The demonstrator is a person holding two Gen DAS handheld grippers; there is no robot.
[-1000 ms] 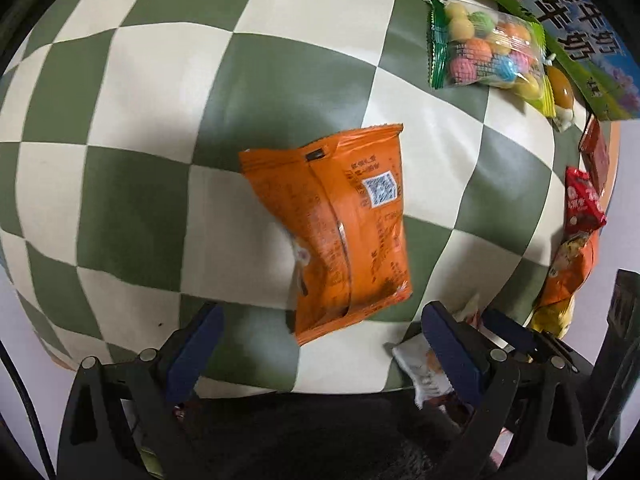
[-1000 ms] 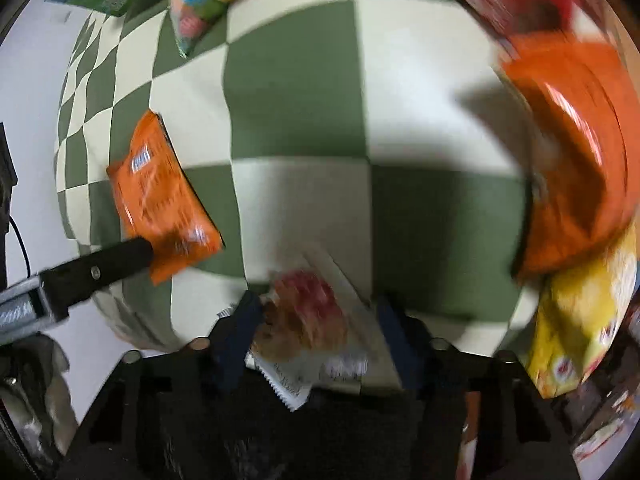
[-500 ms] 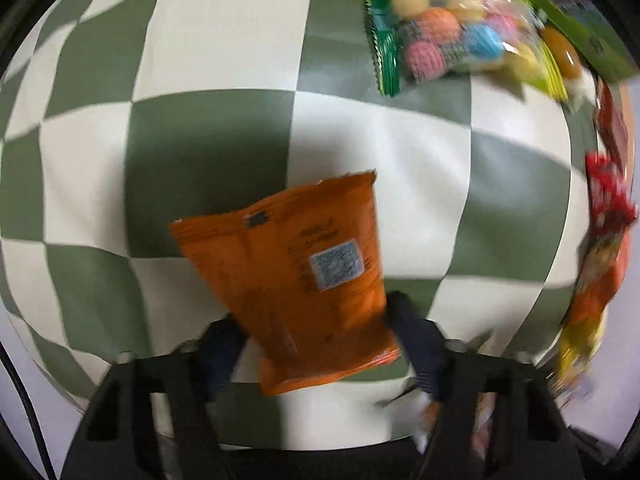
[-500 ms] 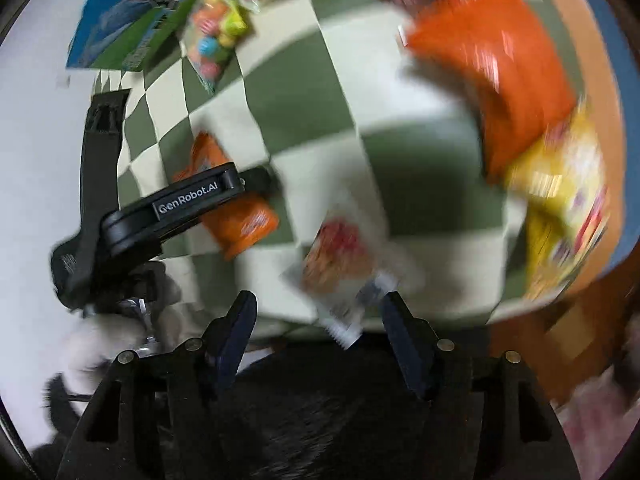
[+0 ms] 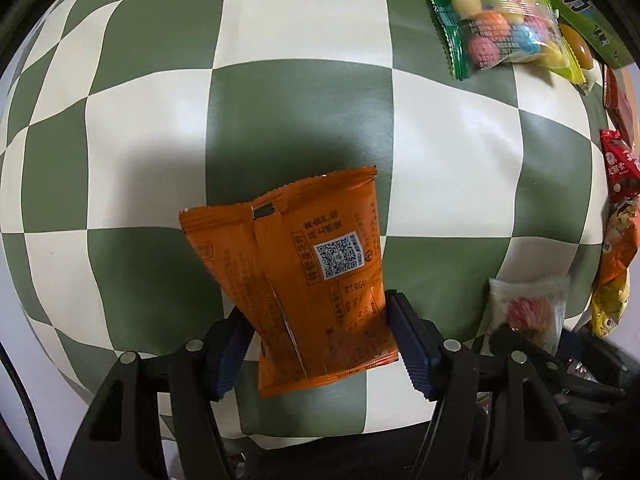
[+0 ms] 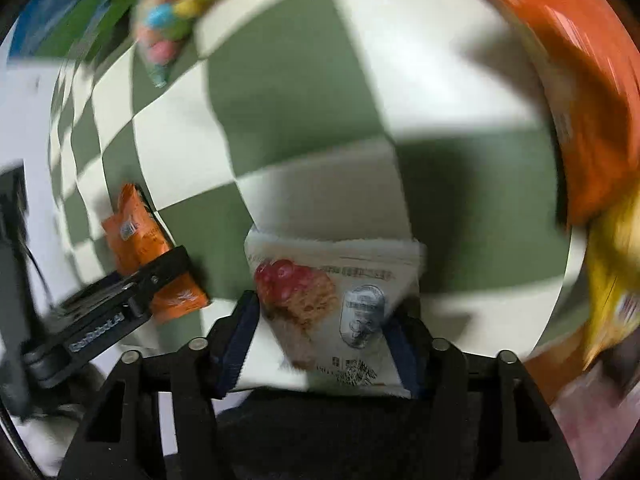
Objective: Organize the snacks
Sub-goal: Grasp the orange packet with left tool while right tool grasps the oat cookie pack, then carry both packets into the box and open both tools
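My left gripper (image 5: 320, 344) is shut on an orange snack packet (image 5: 304, 276), back side up with a QR code, held over the green-and-white checked table (image 5: 296, 120). My right gripper (image 6: 320, 336) is shut on a white snack packet (image 6: 332, 304) with a red-and-brown picture. In the right wrist view the orange packet (image 6: 140, 240) shows at the left in the left gripper (image 6: 120, 304). In the left wrist view the white packet (image 5: 528, 312) shows at the lower right.
A clear bag of coloured candy balls (image 5: 500, 28) lies at the far right, beside a green-blue carton (image 5: 576, 4). Red, orange and yellow packets (image 5: 616, 220) pile along the right edge; they also show blurred in the right wrist view (image 6: 592, 120).
My left gripper has closed on the orange packet, which now sits between the fingers. My right gripper keeps the white packet and has swung, so its view is blurred.
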